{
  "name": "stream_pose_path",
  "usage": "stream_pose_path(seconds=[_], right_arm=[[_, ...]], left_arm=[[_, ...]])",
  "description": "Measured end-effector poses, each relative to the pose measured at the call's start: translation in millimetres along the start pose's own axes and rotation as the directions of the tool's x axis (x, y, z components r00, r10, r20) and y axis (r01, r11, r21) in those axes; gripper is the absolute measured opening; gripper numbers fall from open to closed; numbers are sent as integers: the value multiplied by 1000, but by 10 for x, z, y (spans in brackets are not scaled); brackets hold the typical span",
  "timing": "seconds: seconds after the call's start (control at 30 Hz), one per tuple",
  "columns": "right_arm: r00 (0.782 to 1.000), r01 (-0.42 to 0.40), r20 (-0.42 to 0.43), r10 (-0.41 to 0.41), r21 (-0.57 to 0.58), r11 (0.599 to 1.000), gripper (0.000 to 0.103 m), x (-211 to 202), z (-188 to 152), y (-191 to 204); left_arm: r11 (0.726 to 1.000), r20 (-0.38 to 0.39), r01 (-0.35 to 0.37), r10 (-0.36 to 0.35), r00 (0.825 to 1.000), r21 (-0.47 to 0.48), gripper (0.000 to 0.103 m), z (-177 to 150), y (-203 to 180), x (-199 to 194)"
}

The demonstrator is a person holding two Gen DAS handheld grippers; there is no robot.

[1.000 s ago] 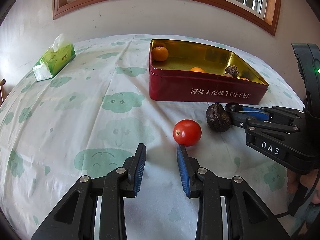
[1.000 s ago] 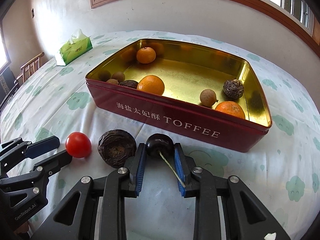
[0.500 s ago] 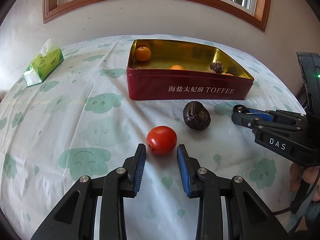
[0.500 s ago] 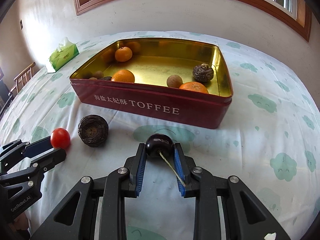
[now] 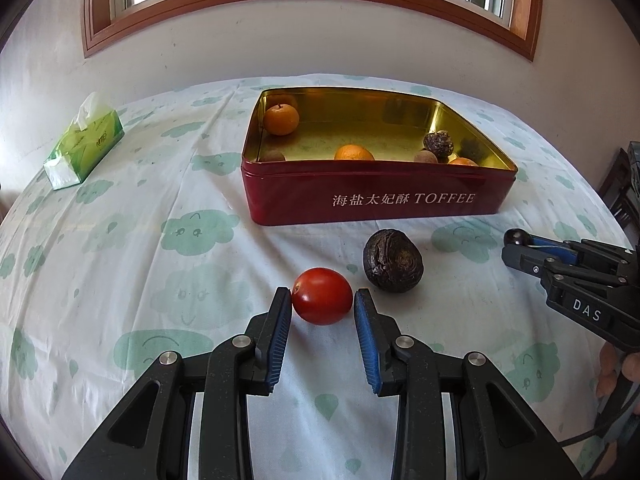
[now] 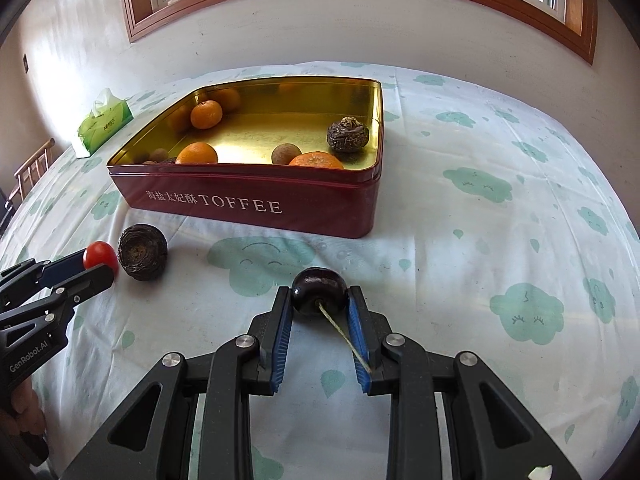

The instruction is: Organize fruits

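A red tomato [image 5: 322, 295] lies on the cloth between the tips of my left gripper [image 5: 322, 302], whose jaws are open around it. A dark wrinkled fruit [image 5: 393, 261] lies just right of it. My right gripper [image 6: 319, 300] is shut on a dark cherry [image 6: 319, 290] with a stem and holds it in front of the red toffee tin [image 6: 248, 204]. The tin [image 5: 376, 200] holds oranges [image 5: 281, 119], small brown fruits and another wrinkled fruit [image 6: 347, 134]. The tomato [image 6: 100, 255] and the left gripper also show in the right wrist view.
A green tissue pack [image 5: 84, 144] lies at the far left of the cloud-print tablecloth [image 5: 120, 240]. A wall with a wood-framed window stands behind the table. A wooden chair [image 6: 30, 168] stands beyond the left edge.
My left gripper has moved forward so the tomato now sits between its fingertips. My right gripper has drawn back and to the right with the cherry, away from the wrinkled fruit.
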State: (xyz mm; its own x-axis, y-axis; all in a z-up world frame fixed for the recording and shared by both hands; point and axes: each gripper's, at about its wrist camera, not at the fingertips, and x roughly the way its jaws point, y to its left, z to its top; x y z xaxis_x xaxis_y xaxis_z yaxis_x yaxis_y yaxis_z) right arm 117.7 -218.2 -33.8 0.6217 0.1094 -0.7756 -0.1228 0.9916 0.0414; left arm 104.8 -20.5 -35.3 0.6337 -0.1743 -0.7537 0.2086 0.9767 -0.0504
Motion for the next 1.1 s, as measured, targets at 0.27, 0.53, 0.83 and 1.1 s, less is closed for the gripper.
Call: stream_pose_path(seconds=[0.27, 0.53, 0.83, 1.1], right_arm=[[1000, 6, 4, -6, -6, 1000, 26, -9, 0, -2], [1000, 5, 5, -5, -4, 1000, 26, -8, 0, -13], [1000, 5, 5, -5, -4, 1000, 25, -8, 3, -11], [1000, 4, 5, -4, -3, 1000, 26, -9, 2, -9]], left_arm=[[1000, -20, -12, 12, 1000, -13, 33, 27, 17, 80], [1000, -17, -21, 21, 1000, -2, 32, 12, -1, 77], [1000, -11, -6, 6, 1000, -5, 32, 48, -17, 18], [1000, 43, 15, -15, 999, 0, 32, 300, -21, -157]])
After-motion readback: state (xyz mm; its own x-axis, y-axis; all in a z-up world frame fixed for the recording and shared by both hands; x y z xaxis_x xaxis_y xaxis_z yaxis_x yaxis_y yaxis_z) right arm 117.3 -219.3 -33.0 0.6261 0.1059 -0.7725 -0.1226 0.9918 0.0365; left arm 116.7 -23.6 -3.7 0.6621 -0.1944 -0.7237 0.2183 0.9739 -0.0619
